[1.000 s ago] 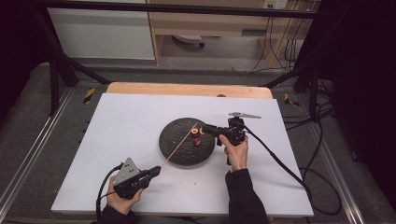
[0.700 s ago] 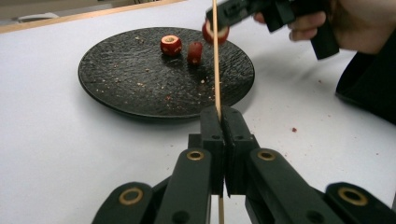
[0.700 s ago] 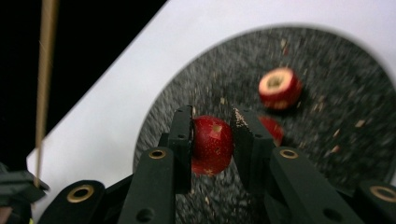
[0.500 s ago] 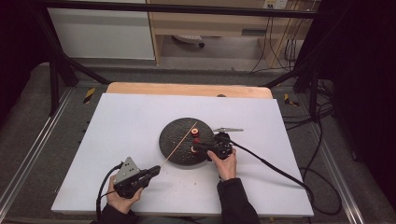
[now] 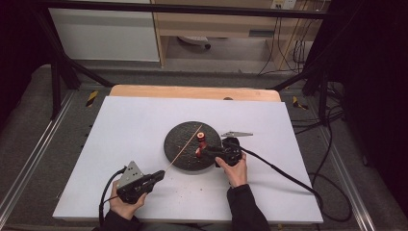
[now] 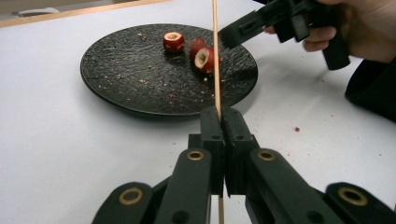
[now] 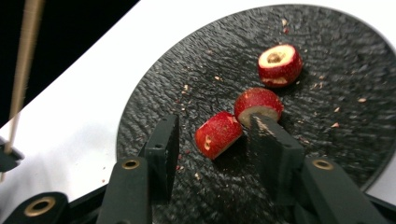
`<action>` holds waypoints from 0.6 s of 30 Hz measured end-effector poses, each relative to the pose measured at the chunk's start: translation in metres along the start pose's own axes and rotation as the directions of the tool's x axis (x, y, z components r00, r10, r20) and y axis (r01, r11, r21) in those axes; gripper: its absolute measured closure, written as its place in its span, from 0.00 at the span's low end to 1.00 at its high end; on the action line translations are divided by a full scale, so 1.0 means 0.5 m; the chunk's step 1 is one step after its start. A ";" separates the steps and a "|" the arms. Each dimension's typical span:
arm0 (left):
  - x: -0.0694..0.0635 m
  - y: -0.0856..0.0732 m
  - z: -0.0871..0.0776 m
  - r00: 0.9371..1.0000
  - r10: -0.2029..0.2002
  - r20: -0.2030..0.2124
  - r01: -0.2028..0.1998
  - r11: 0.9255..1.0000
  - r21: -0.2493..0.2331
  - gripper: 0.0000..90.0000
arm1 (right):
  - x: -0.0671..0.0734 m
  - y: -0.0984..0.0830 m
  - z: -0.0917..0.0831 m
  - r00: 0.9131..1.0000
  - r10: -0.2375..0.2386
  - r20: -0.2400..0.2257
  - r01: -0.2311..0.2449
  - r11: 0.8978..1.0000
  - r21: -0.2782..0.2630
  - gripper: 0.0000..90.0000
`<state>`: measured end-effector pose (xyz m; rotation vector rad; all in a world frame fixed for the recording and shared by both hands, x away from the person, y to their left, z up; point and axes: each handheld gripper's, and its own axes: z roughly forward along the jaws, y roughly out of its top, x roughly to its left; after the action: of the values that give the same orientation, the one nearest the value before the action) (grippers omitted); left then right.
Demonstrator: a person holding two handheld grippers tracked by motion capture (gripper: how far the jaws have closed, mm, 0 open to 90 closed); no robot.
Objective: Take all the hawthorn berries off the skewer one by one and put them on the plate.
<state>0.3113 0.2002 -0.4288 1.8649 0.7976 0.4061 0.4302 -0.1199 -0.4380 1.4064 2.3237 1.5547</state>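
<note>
Fruit piece (image 7: 217, 134) on plate (image 7: 154, 93), between spread right gripper (image 7: 215, 140) jaws, ready for pickup; left gripper (image 6: 219, 126) pinching skewer (image 6: 215, 56), aimed over plate for threading.

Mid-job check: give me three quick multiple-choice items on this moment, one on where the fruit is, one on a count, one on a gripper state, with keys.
1. Where do the red fruit pieces lie?
A. on the black plate
B. on the bare white table
C. threaded on the skewer

2. How many red fruit pieces are there?
A. two
B. three
C. five

3. How is the left gripper?
A. open and empty
B. shut on a fruit piece
C. shut on the wooden skewer

Key: 1 A, both gripper views show them resting on the plate. 2 B, three show in the right gripper view. 3 C, in the left gripper view its jaws are closed with the skewer between them.
</note>
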 end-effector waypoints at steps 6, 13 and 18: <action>-0.001 0.003 0.002 1.000 -0.004 0.001 0.004 1.000 0.007 0.98 | 0.002 0.003 -0.044 0.997 -0.071 0.027 0.071 0.997 -0.010 0.35; 0.002 0.013 0.007 1.000 -0.009 -0.003 0.009 1.000 0.030 0.98 | -0.015 -0.011 -0.088 0.989 -0.136 0.058 0.137 0.990 -0.015 0.13; 0.005 0.021 0.010 1.000 -0.016 -0.007 0.017 0.999 0.049 0.98 | -0.034 -0.038 -0.112 0.983 -0.170 0.070 0.169 0.985 0.019 0.06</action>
<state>0.3196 0.1957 -0.4216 1.9026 0.8334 0.3851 0.4024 -0.1744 -0.4311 1.2090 2.3460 1.4218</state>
